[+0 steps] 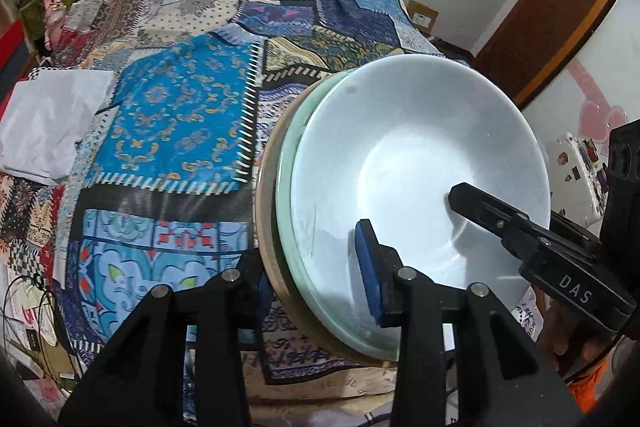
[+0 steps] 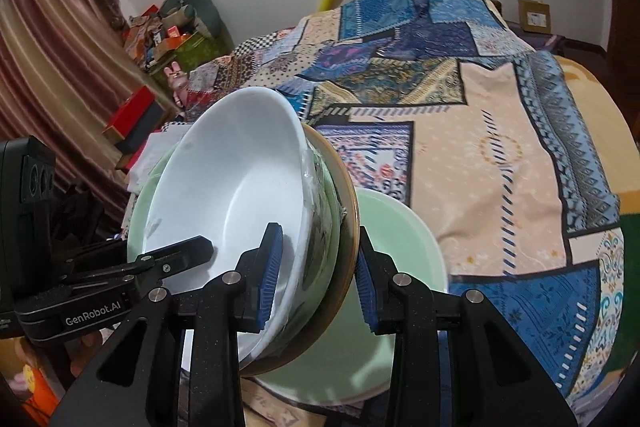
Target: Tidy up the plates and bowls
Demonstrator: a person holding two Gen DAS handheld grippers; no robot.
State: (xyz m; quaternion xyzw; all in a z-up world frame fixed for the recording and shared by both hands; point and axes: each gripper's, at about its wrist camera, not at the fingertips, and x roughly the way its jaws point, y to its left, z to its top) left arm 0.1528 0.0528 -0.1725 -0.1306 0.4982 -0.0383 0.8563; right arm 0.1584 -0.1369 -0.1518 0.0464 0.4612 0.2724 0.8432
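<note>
Stack: a white glazed ceramic bowl (image 2: 236, 187) nested in a pale green bowl (image 2: 148, 187) on a tan-rimmed plate (image 2: 344, 187), carried tilted above the patchwork-print bedcover (image 1: 176, 115), at right of centre in the left wrist view.
Left tool (image 1: 304, 279): clamped on the stack's rim at lower centre, one blue pad (image 1: 366, 267) inside the white bowl, the other finger under the plate.
Right tool (image 2: 316, 283): clamped on the opposite rim, pads either side of all three pieces.
Below: a second pale green round dish (image 2: 400, 243) lies on the bedcover, lower centre of the right wrist view.
Step in hand: likely lowering the stack onto that dish.
Doing it well: keep both grips firm, level the stack, centre it, then release together.
Risk: the tilted bowls could slide.
</note>
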